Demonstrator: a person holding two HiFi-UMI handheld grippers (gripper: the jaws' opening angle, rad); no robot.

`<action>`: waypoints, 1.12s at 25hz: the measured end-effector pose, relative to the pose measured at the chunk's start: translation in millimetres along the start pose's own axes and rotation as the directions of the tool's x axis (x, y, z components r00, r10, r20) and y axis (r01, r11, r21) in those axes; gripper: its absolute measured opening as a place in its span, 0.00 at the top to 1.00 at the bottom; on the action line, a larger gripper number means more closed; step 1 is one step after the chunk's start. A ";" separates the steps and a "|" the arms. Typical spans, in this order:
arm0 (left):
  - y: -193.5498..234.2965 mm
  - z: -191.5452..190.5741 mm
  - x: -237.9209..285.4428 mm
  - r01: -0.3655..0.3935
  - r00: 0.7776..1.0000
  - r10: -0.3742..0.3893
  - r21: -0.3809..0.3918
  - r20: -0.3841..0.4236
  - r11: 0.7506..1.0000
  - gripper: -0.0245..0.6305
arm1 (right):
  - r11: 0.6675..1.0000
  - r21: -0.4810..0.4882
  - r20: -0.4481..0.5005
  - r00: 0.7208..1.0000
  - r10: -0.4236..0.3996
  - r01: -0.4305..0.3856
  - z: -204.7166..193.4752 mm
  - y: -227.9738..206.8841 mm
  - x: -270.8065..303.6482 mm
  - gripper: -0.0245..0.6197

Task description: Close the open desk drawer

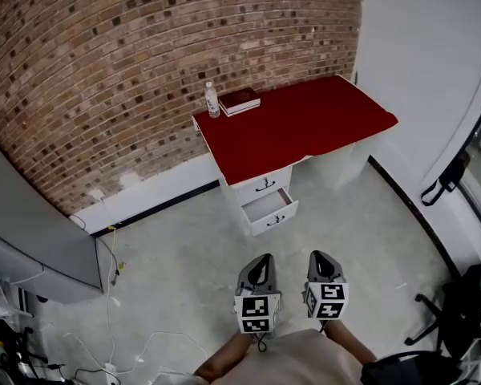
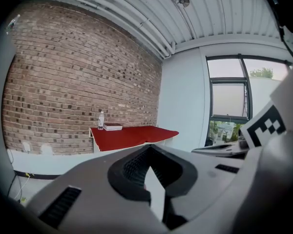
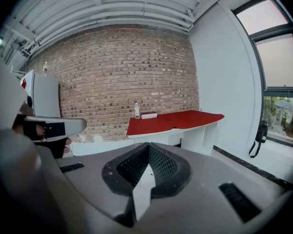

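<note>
Drawer (image 1: pixel 269 208) open under desk (image 1: pixel 305 123), contents unclear.

Left claw (image 1: pixel 261 261) and right claw (image 1: pixel 321 257) side by side, pointing forward, jaws together

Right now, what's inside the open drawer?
The pulled-out part of the open drawer shows only its pale bottom, with nothing in it that I can make out. Its back part is covered by the shut drawer above and the red desk top, so I cannot see there.
</note>
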State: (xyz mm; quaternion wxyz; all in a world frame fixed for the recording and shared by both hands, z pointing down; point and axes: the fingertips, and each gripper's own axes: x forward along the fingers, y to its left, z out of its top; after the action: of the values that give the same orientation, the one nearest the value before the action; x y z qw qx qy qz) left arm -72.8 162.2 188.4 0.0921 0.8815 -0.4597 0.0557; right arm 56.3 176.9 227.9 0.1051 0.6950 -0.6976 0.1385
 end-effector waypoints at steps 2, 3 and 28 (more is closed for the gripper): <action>7.7 3.4 12.1 0.006 1.000 -0.006 0.002 0.004 1.000 0.95 | 1.000 -0.011 0.001 1.000 0.002 -0.002 6.4 0.7 15.1 0.96; 11.5 3.7 17.9 0.009 1.000 -0.009 0.002 0.001 1.000 0.95 | 1.000 -0.015 -0.001 1.000 0.001 -0.001 8.7 0.4 22.0 0.96; 53.3 7.7 141.9 -0.122 0.992 0.121 -0.029 -0.040 0.992 0.95 | 0.994 -0.055 -0.050 0.995 0.089 -0.092 43.7 -47.8 154.7 0.96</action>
State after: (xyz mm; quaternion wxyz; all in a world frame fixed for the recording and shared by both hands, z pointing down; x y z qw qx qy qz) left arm -35.3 17.1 212.7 0.1112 0.8491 -0.5115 0.0705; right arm 104.2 16.8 241.5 0.1349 0.6560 -0.7294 0.1396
